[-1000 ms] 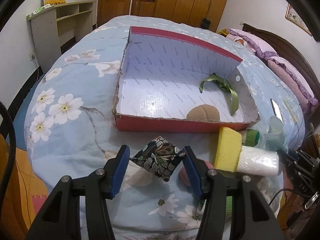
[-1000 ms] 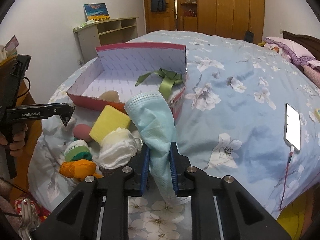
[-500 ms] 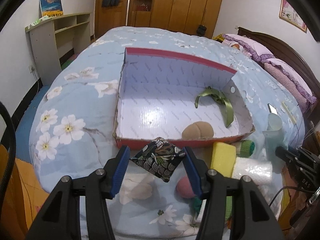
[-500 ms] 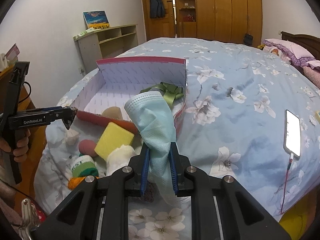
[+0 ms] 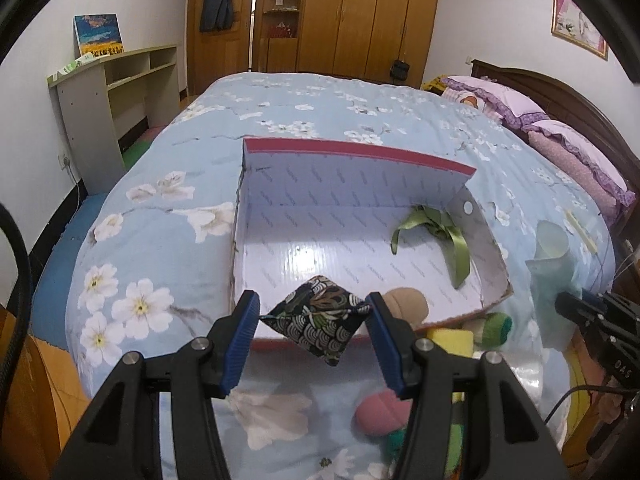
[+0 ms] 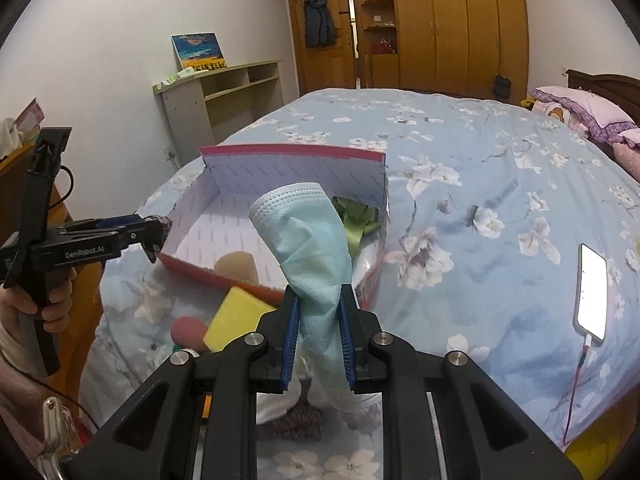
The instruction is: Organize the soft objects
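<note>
Marked "GenRobot.AI", the left gripper pinches a patterned beanbag in half-spread jaws; the right gripper clamps a blue face mask.

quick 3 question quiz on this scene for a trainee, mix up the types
1. True or false: the left gripper is empty.
2. The right gripper holds: A) a sponge B) a face mask C) a phone
3. Fill in: the green ribbon lies inside the ____.

Key:
1. False; it is shut on a patterned beanbag.
2. B
3. box
</note>
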